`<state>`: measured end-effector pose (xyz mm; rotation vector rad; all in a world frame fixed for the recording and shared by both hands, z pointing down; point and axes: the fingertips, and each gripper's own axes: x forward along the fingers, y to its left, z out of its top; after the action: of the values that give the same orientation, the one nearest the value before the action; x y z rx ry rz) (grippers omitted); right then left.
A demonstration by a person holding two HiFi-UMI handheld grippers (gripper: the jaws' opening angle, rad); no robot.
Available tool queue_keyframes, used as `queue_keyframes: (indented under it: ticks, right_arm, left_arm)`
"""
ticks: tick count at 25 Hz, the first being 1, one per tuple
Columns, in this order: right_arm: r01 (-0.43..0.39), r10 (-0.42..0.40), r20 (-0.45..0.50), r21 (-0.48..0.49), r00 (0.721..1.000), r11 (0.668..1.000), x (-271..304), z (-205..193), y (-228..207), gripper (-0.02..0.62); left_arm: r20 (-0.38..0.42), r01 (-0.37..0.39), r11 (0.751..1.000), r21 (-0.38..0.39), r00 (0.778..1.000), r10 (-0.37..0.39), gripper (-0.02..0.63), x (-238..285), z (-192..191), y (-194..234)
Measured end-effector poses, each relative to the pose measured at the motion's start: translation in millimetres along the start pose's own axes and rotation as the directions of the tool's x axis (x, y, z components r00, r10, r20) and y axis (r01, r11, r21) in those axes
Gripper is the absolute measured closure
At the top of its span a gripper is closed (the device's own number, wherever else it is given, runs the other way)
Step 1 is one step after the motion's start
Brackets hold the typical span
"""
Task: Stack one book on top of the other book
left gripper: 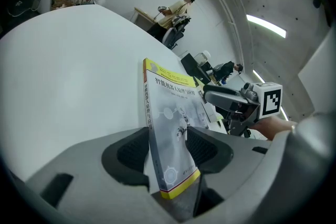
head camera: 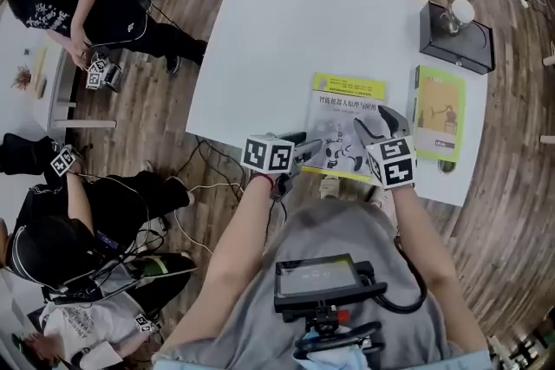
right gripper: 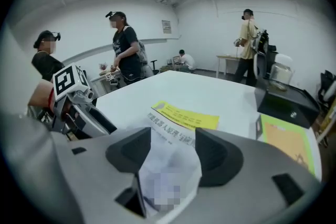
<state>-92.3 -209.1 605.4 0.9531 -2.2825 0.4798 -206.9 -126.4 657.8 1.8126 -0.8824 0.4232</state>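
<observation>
Yellow banded the top of the grey book (head camera: 347, 121), and below it the pale cover carried dark printed characters and a faint picture of a robot, with a thin yellow strip along the bottom edge. It lay at the near edge of the white table (head camera: 286, 30), its spine to the left. The left gripper (left gripper: 167, 152) was clamped on its near left corner, one pad on the spine side and one on the cover. The right gripper (right gripper: 173, 157) stood wide apart at the near right corner, the cover showing between its jaws and not plainly pinched. A green book (head camera: 440, 113) lay by the table's right edge.
</observation>
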Motion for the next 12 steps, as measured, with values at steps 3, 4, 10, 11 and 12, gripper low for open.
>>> queue_keyframes:
  ticks: [3,4,10,11,12]
  right_arm:
    - [-0.1,0.099,-0.011,-0.079,0.995,0.992,14.6,11.8,32.5,0.353]
    - [-0.134,0.132,-0.023,-0.102,0.991,0.986,19.1,12.1,43.9,0.353]
    - [-0.242,0.223,-0.116,-0.188,0.968,0.952,35.7,-1.7,91.1,0.353]
    - [-0.25,0.229,-0.124,-0.197,0.966,0.948,37.9,-4.2,94.9,0.353]
    - [-0.257,0.234,-0.129,-0.205,0.964,0.944,39.8,-6.6,97.8,0.353]
  left_arm:
    - [0.011,0.0,1.0,-0.007,1.0,0.0,0.374,-1.1,-6.0,-2.4]
    - [0.015,0.001,1.0,-0.011,1.0,-0.001,0.374,-1.8,-8.3,-3.5]
    - [0.016,0.02,0.999,-0.035,1.0,-0.019,0.374,-13.5,-28.4,-10.0]
    - [0.019,0.015,0.999,-0.045,1.0,-0.014,0.374,-16.6,-33.0,-9.8]
    - [0.028,0.008,0.998,-0.059,1.0,-0.006,0.374,-20.2,-38.0,-9.3]
